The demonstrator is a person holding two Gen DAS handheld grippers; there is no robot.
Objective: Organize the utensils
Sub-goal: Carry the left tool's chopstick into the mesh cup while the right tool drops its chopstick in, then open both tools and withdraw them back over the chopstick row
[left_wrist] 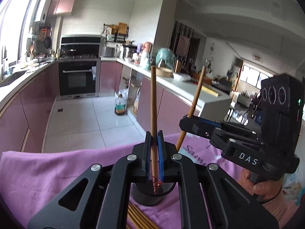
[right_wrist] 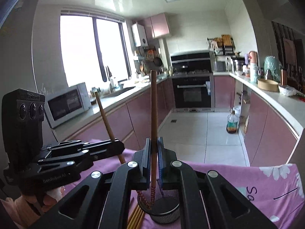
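Both grippers are clamped on a chopstick each, pads tight on the shaft w/ no gap showing. Left gripper [left_wrist: 154, 152] holds its chopstick [left_wrist: 153, 103] low on the shaft. Right gripper [right_wrist: 154, 158] does the same w/ its chopstick [right_wrist: 153, 114].

Both sticks hang over the black mesh cup [left_wrist: 152, 194], which sits on the pink cloth [left_wrist: 57, 171] near its front edge. Patterned ends are at or just inside the cup mouth; can't tell if they touch bottom. Spare yellow sticks [left_wrist: 141, 217] lie flat on the cloth just beside the cup, front side.

Risks, as I judge them:
- Grip is near the bottom, most of each stick stands free above, so a stick can pivot in the pads and swing.
- The sticks lean diff ways; tips may cross or knock at the cup rim.
- A sideways nudge on the rim could tip the cup, which looks light.
- If the pads part too high, the stick may bounce out.

Orientation: long axis near upright for both, plain ends up, patterned ends down. Seen from the left cam, the right stick tilts to the right at its top.
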